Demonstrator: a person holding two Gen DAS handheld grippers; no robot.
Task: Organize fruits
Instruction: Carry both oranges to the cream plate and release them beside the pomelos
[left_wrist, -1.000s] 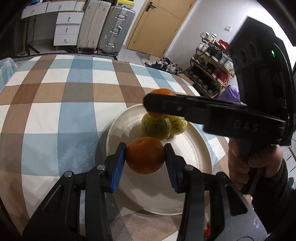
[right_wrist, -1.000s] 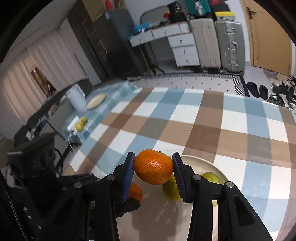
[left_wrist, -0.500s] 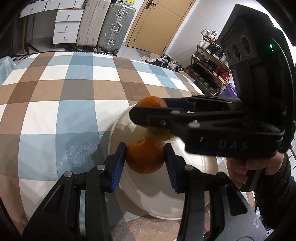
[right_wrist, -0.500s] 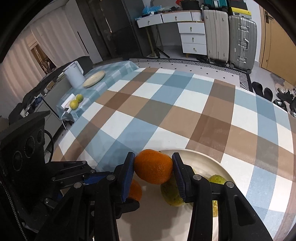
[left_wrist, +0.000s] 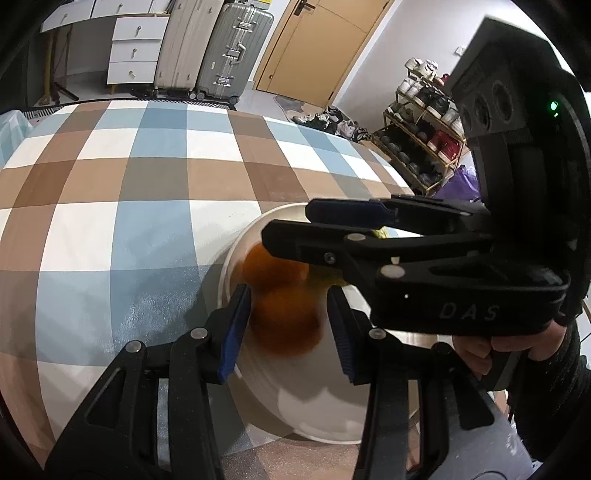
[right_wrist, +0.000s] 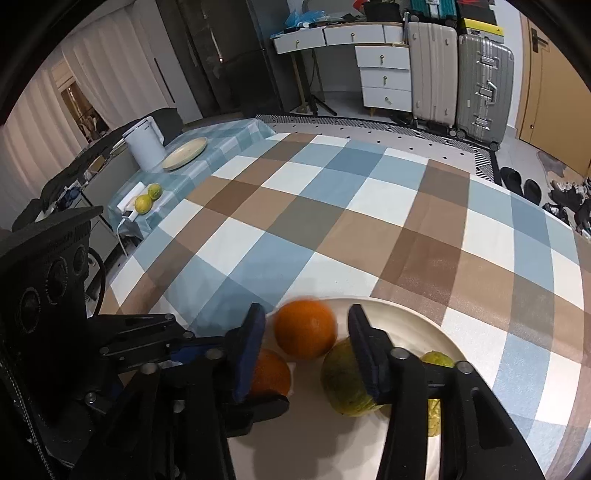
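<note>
Two oranges and two green fruits are sitting on one white plate (right_wrist: 413, 314) on the checked tablecloth (right_wrist: 332, 206). The left gripper (left_wrist: 290, 325) is standing spread, and the near orange (left_wrist: 286, 323) is lying blurred between its pads with gaps on both sides. The right gripper (right_wrist: 306, 345) is also spread wide, with the far orange (right_wrist: 306, 328) lying loose between its fingers. The big green fruit (right_wrist: 341, 380) is lying beside it, and the small green fruit (right_wrist: 437, 360) is sitting behind the right finger. The letters "DAS" are showing on the right gripper's body. Two suitcases (right_wrist: 458, 74) are standing by the drawers.
</note>
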